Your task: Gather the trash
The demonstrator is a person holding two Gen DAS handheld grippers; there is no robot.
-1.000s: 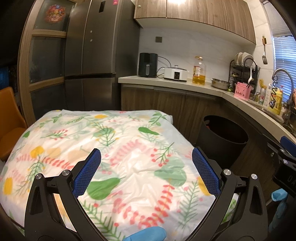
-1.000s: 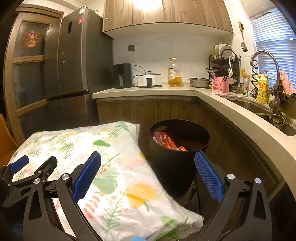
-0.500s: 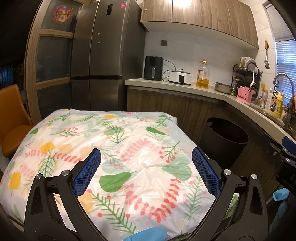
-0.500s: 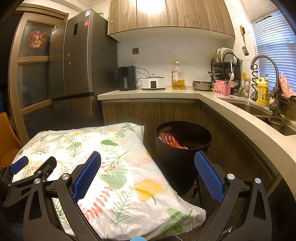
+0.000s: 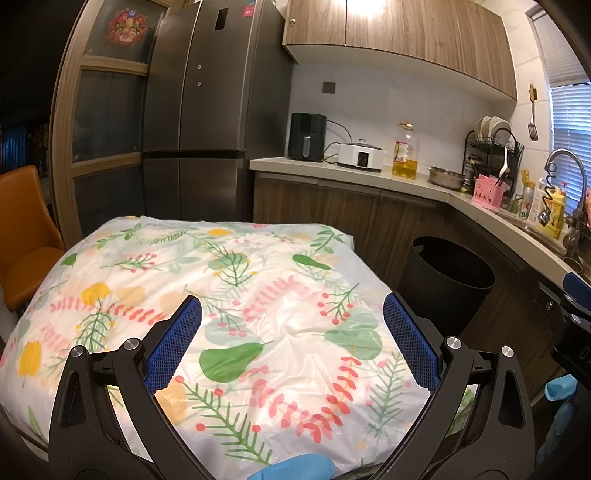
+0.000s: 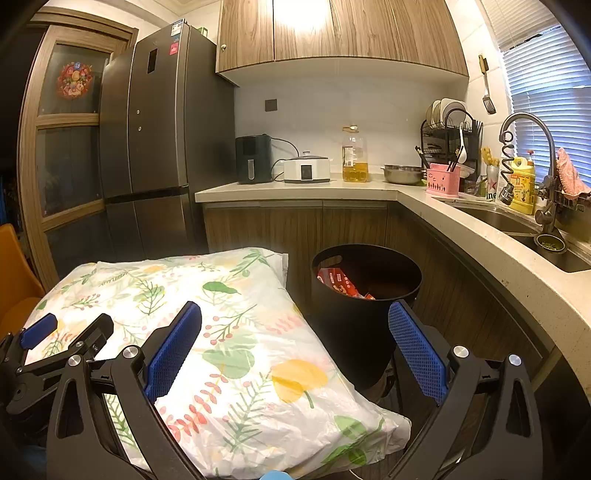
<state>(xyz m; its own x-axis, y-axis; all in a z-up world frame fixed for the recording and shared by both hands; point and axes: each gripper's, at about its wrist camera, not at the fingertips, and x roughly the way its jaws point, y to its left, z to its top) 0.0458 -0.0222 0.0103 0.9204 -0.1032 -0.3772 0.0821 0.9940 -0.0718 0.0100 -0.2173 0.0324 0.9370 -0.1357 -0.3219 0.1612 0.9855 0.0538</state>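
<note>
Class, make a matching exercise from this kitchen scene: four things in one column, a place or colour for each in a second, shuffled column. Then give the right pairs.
Things:
1. black bin
2. oil bottle
3. chair
4. red wrappers

Places or colours:
A. orange, left of the table
B. inside the bin
C. on the counter, beside the white cooker
D. on the floor, right of the floral tablecloth

Pairs: 1-D, 2-C, 3-A, 4-B

Warm ceiling glare on upper cabinets (image 6: 306,22), dim left doorway, sharp focus, fisheye-curved black corners
</note>
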